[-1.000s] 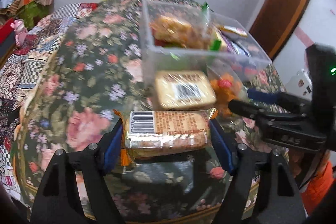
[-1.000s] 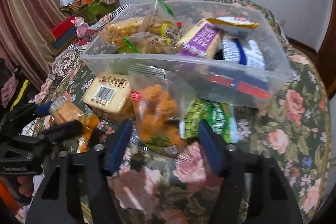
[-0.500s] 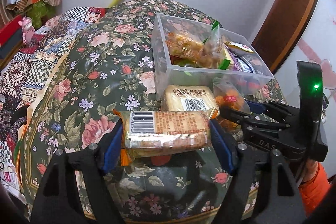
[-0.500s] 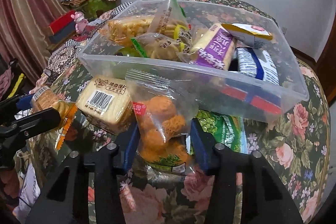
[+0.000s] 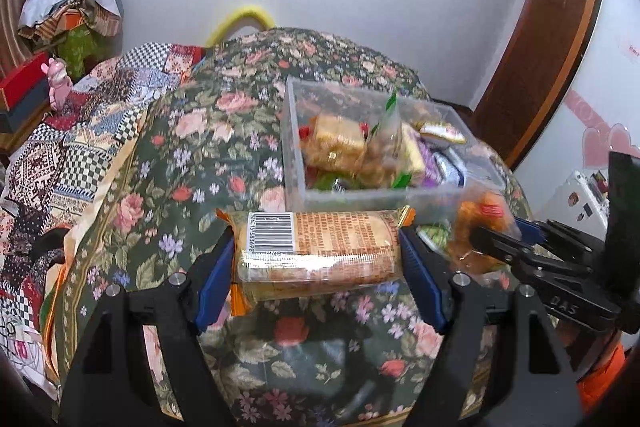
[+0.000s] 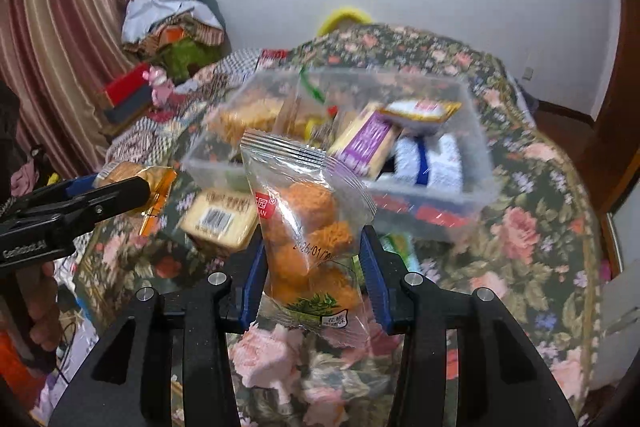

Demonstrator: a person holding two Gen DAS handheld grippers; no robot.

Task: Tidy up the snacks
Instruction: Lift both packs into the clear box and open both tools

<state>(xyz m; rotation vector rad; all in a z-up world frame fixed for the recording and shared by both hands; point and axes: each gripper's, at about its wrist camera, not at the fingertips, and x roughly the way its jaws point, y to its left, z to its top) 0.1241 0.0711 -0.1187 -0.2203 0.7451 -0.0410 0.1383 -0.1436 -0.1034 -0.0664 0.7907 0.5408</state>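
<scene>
The left gripper [image 5: 318,255] pinches a long biscuit packet [image 5: 320,247] between its blue pads, one pad at each end. The packet lies crosswise, its long axis running left to right across the fingers, barcode end toward the left pad and the orange crimped ends poking out past both pads. It is held above the flowered tablecloth [image 5: 208,155], just in front of the clear plastic box [image 5: 294,147].

The right gripper [image 6: 312,267] is clamped on one clear bag of orange puffs [image 6: 308,227]. That bag stands upright, long axis running away from the fingers, its crimped top edge pointing up toward the box [image 6: 476,163] and its green-printed bottom hanging below the pads. It is also off the cloth, in front of the box's near wall.

In the right wrist view one flat yellow cake packet [image 6: 220,213] lies on the cloth beside the box, barcode up, and one green packet [image 6: 398,247] peeks out under the box's front edge. Inside the box the snacks are piled and blurred; a purple packet [image 6: 366,143], a blue-and-white one [image 6: 428,159] and a white-and-gold one [image 6: 420,111] can be made out, but a full count cannot be told.
</scene>
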